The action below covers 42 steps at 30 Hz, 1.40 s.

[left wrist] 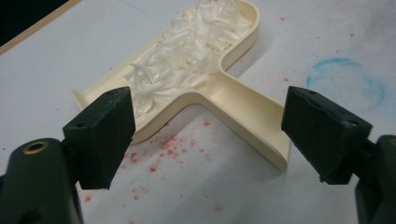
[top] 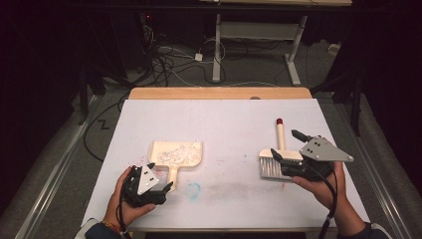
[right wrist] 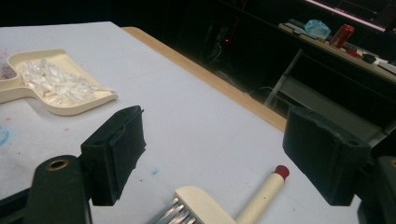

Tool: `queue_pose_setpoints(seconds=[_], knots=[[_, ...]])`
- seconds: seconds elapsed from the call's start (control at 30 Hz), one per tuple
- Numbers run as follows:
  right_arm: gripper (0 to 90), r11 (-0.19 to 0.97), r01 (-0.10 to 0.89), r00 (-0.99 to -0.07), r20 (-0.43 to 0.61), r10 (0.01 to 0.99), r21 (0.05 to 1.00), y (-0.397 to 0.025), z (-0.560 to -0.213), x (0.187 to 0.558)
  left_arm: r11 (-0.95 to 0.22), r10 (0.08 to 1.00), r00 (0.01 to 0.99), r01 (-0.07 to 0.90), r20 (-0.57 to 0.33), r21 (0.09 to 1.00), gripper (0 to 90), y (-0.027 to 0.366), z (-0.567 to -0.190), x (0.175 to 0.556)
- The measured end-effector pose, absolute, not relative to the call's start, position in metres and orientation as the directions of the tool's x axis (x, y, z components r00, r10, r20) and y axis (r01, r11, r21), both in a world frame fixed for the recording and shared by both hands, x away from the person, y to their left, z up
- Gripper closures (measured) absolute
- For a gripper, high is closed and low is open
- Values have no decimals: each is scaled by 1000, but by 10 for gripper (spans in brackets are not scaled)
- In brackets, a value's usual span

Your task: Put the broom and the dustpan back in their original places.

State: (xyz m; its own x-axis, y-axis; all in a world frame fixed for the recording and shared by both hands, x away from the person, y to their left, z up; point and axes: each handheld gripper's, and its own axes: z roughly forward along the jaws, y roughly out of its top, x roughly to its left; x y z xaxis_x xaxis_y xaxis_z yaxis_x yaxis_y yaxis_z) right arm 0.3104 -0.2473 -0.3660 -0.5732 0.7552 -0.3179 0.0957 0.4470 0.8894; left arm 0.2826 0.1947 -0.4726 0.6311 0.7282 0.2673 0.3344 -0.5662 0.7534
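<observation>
Mostly done: shreds (left wrist: 187, 42) in dustpan (top: 175, 154), brush (top: 275, 162) laid down right; left gripper (left wrist: 205, 135), right gripper (right wrist: 215, 154) both spread, empty; dustpan pickup left.

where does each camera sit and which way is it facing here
High view: above the person's side, looking forward and down on the white-covered table; both hands show, with the left gripper and right gripper.
Left gripper view: rides the left gripper, looking between open jaws at the cream plastic dustpan holding white shreds.
Right gripper view: rides the right gripper, looking across the table over the cream red-tipped hand brush towards a dark room.
Shared: the dustpan appears in all three.
</observation>
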Motion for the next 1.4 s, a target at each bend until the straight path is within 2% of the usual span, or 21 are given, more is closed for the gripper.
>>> queue_pose_setpoints(seconds=[0.27, 0.87, 1.4], knots=[[199, 460, 81, -568, -339, 750, 884, -255, -369, 302, -572, 725, 633, 333, 271, 750, 171, 195, -473, 282], [200, 480, 113, -563, -342, 753, 870, -278, -391, 285, -570, 721, 643, 338, 259, 749, 171, 193, -473, 281], [200, 497, 131, -530, -363, 766, 858, -305, -410, 272, -609, 693, 658, 317, 294, 727, 170, 186, -474, 278]])
